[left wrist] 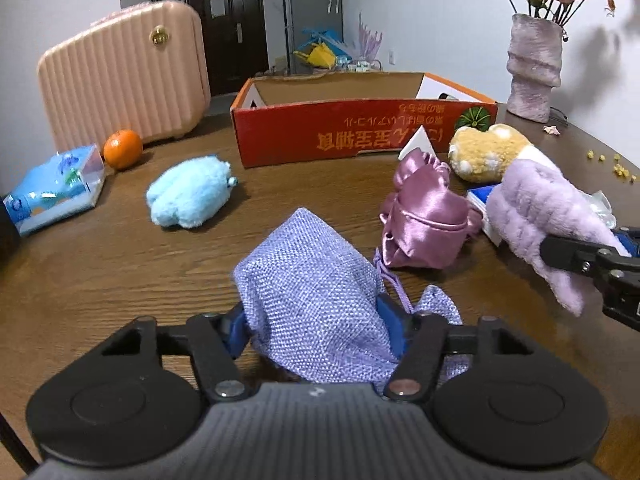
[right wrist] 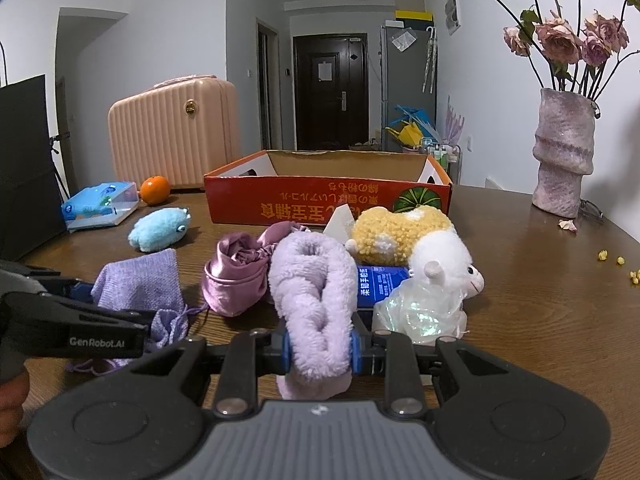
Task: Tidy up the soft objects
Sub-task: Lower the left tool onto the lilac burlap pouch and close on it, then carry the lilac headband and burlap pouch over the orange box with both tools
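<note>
Both claws are loaded: the left claw (left wrist: 316, 332) grips a lavender woven pouch (left wrist: 308, 300) on the desk (left wrist: 120, 260), while the right claw (right wrist: 320, 350) pinches a lilac fleece roll (right wrist: 316, 292). The open red box (left wrist: 360, 132) lies straight ahead of both (its long side facing them), nearer the right.

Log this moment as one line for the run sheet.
left tongs: gripping lilac woven drawstring pouch | right tongs: clamped on fluffy lilac plush roll | red cardboard box: nothing visible inside

Pink satin pouch (left wrist: 424, 216), yellow plush (left wrist: 486, 152) block box (left wrist: 360, 128) front right; left approach clear.
</note>
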`<state>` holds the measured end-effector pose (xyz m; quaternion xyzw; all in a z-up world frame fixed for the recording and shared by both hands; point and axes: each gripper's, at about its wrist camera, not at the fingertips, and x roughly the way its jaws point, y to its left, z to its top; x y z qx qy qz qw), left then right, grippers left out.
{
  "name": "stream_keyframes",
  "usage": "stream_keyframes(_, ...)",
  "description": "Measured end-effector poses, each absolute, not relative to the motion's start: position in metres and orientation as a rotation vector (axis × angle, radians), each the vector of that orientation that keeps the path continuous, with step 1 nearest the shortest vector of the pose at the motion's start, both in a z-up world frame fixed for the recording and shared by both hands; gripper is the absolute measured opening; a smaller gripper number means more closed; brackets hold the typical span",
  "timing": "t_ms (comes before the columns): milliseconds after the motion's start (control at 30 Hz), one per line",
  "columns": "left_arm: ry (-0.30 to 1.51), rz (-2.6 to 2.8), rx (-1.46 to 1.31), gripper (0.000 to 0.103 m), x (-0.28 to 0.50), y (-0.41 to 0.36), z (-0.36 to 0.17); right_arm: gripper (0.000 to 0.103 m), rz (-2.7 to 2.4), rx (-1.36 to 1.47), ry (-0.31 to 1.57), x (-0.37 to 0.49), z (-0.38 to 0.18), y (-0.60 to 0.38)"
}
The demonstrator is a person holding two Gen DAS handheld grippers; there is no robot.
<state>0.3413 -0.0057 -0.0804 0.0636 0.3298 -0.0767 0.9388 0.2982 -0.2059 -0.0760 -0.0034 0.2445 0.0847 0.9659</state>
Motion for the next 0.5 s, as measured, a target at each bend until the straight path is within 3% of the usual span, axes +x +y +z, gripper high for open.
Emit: stream_keyframes(500,0.446,-0.097,0.162,0.059,0.293,-0.020,-0.054,0.026,0.206,-0.017,0.441,0.288,-0.070,-0.204)
